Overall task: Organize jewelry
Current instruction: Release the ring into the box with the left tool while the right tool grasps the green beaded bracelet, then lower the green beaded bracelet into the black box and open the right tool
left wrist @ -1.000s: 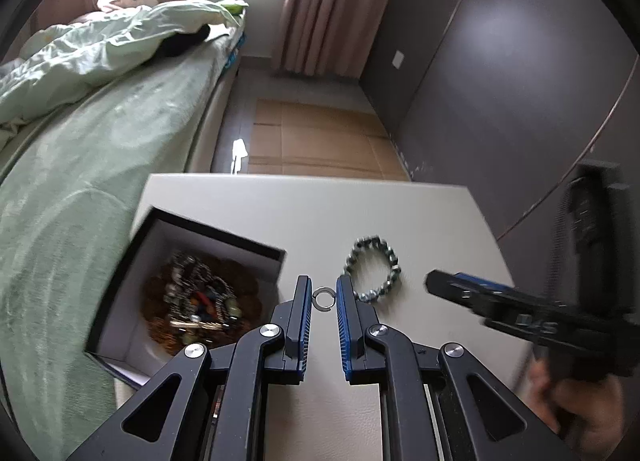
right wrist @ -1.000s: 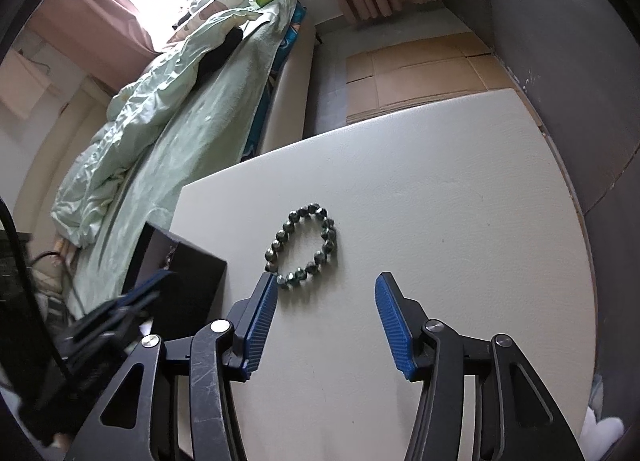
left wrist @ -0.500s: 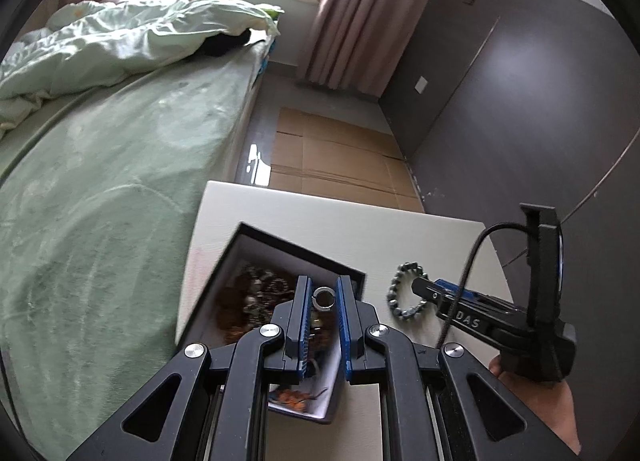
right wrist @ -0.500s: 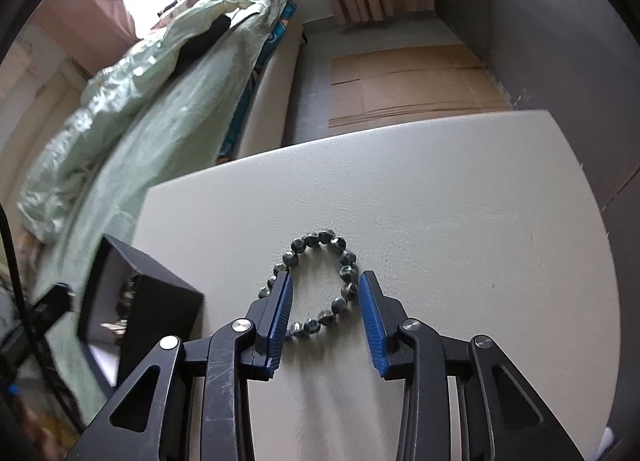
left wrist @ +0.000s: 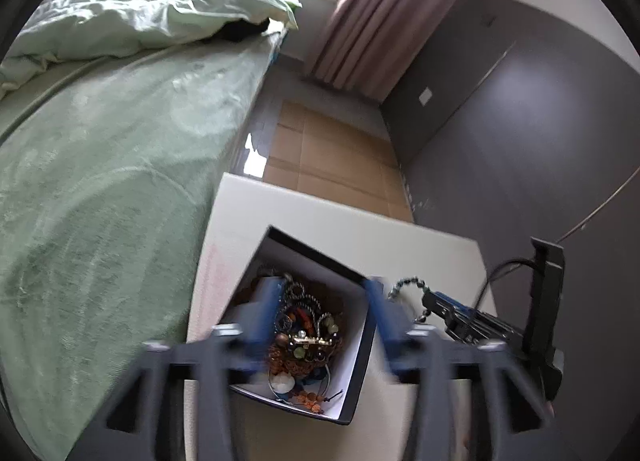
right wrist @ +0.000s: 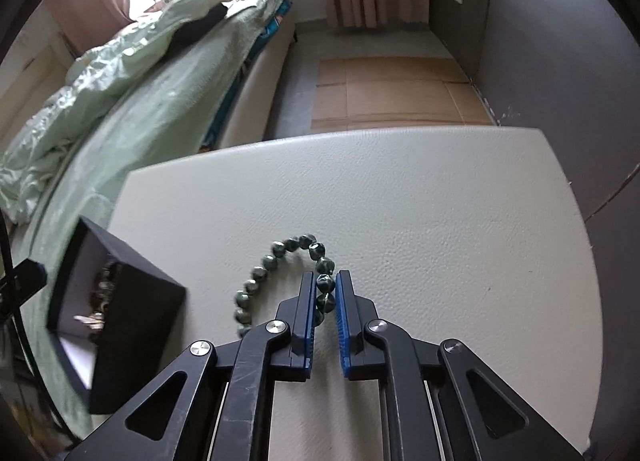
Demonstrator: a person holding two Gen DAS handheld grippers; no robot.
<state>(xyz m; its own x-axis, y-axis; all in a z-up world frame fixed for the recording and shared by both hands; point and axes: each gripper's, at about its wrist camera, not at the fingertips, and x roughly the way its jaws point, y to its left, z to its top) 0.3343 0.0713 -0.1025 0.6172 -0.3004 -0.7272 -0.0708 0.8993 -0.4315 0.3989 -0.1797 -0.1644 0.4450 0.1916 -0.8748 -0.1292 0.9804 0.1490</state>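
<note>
On the white table [right wrist: 400,197], the beaded bracelet [right wrist: 280,261] is pinched between the closed-in jaws of the right gripper [right wrist: 323,297]. Above the black jewelry box [left wrist: 352,381], the left gripper [left wrist: 324,317] is held wide open, blurred.

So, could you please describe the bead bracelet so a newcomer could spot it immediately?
On the pale table, just right of the black jewelry box, lies a loop of dark green beads, the bead bracelet. Unlike the jewelry heaped in the box, it lies alone, pinched by the right gripper.
</note>
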